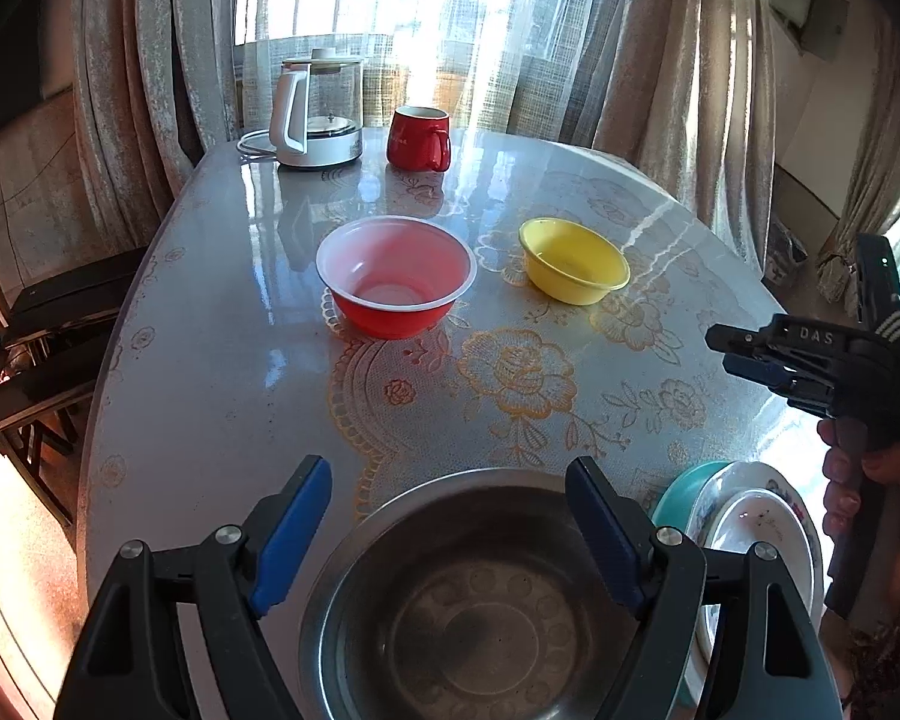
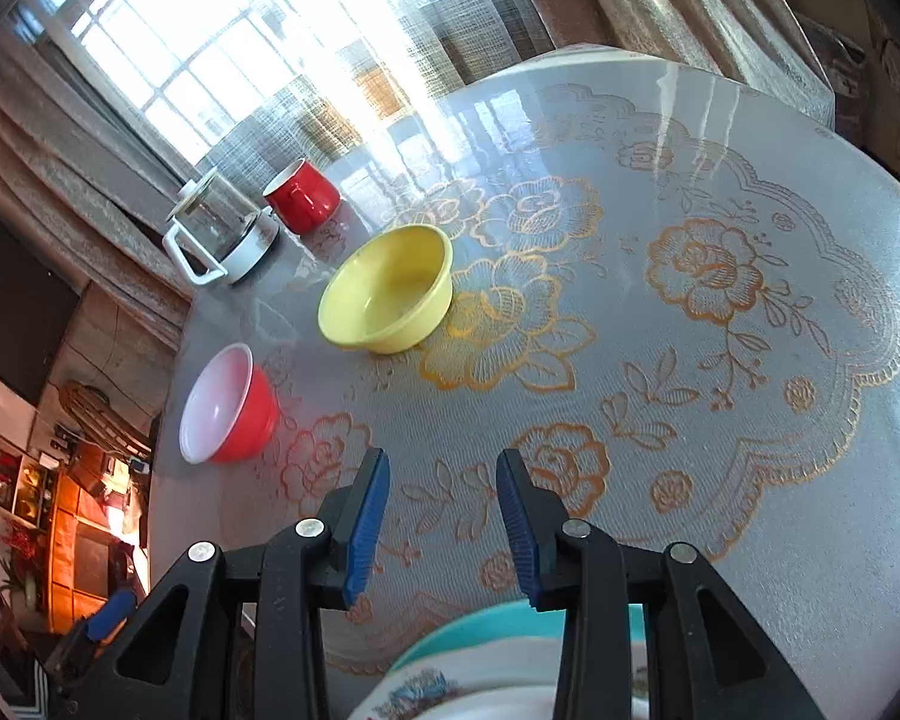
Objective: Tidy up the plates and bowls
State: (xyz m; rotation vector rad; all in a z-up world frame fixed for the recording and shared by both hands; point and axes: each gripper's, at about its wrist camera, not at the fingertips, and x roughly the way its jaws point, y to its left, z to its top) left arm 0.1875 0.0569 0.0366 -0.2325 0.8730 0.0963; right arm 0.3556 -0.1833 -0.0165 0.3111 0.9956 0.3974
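A steel bowl [image 1: 468,606] sits at the table's near edge, below and between the fingers of my open, empty left gripper [image 1: 450,480]. A red bowl with white inside [image 1: 396,276] and a yellow bowl [image 1: 573,261] stand mid-table; they also show in the right wrist view as the red bowl [image 2: 228,405] and the yellow bowl [image 2: 387,297]. A stack of plates [image 1: 744,516], teal at the bottom, lies right of the steel bowl. My right gripper [image 2: 444,468] is open and empty above the plates [image 2: 450,678]; in the left wrist view it [image 1: 720,348] is seen from the side.
A glass kettle [image 1: 321,114] and a red mug [image 1: 420,138] stand at the table's far edge by the curtains. The oval table [image 1: 210,360] has a glossy floral cover. A dark chair [image 1: 48,324] stands to the left.
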